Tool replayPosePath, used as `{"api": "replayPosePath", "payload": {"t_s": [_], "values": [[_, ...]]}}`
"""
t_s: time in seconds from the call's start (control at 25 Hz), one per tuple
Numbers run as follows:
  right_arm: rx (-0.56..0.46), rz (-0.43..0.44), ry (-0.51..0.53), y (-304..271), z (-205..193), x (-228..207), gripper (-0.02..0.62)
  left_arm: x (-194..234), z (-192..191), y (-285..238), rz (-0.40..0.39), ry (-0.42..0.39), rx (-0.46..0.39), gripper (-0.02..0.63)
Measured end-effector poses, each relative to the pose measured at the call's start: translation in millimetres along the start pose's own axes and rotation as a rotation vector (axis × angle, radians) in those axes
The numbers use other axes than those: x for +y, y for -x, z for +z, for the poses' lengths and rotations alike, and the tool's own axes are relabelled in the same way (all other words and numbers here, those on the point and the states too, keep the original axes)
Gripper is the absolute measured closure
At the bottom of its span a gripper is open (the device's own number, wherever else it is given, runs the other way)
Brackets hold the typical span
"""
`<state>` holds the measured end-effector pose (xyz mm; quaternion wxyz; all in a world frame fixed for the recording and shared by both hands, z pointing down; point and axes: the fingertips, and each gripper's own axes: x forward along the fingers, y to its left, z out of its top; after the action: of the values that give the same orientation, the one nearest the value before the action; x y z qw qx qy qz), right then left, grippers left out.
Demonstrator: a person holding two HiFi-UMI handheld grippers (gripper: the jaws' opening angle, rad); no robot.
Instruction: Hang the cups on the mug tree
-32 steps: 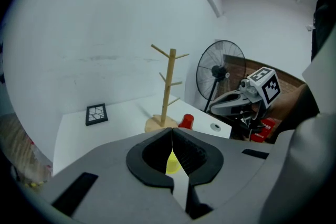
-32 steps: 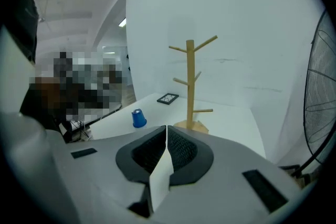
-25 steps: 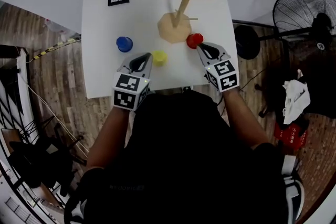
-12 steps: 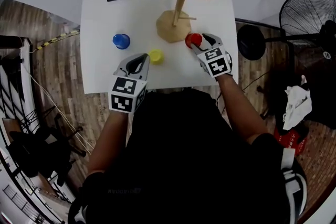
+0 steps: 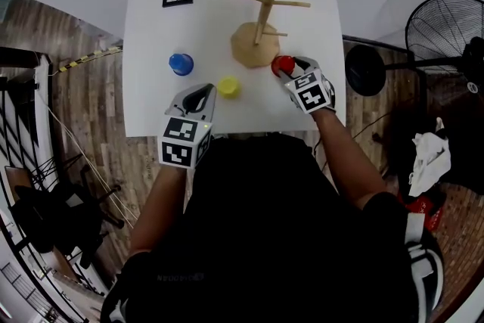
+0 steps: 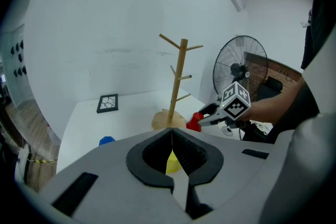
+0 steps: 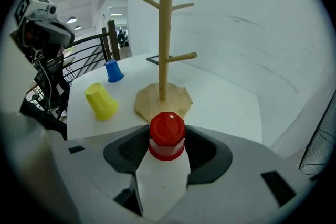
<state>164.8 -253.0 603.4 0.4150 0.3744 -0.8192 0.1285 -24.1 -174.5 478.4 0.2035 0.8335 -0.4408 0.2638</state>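
Since a second ago, my right gripper [image 5: 291, 70] has come down to the red cup [image 7: 167, 135]. Its jaws have just been opening, and now they stand wide apart with the cup between them, one jaw close at each side, while the cup stands on the white table [image 5: 151, 106]. My left gripper [image 6: 171, 134] has kept its place at the lower left of the table in the head view. Its jaws are pressed together and hold nothing.

The red cup stands mouth down, just beside the wooden base of the mug tree [image 5: 261, 19], at the right of centre in the head view. Its upturned bottom is faceted with flat sides, and a paler band goes round it lower down.

I count three cups, all on the table: the one red, one yellow cup [image 5: 228, 86] just beyond the left gripper's tips, and one blue cup [image 5: 180, 63] further left. I see one mug tree, a slim upright pole with side pegs, and two grippers.
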Motion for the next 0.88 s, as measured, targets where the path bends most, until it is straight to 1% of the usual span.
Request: {"api": "replayPosePath", "payload": {"t_s": [0.24, 0.44, 0.52, 0.72, 0.88], "values": [[-0.024, -0.020, -0.014, 12.5, 2.8, 0.7, 0.387, 1.0, 2.2, 2.0, -0.011, -0.021, -0.002, 0.589], [-0.081, -0.041, -0.065, 33.0, 8.8, 0.3, 0.388, -8.5, 2.3, -0.3, -0.043, -0.061, 0.003, 0.589], [-0.126, -0.034, -0.123, 43.8, 12.8, -1.2, 0.388, -10.1, 6.6, -0.9, -0.045, -0.071, -0.015, 0.589], [-0.278, -0.003, -0.311, 76.4, 24.7, -7.2, 0.388, -13.9, 23.2, -1.3, -0.057, -0.084, -0.066, 0.589], [-0.393, -0.006, -0.413, 109.8, 38.2, -20.1, 0.388, -18.1, 32.1, -3.9, -0.072, -0.104, -0.081, 0.589]]}}
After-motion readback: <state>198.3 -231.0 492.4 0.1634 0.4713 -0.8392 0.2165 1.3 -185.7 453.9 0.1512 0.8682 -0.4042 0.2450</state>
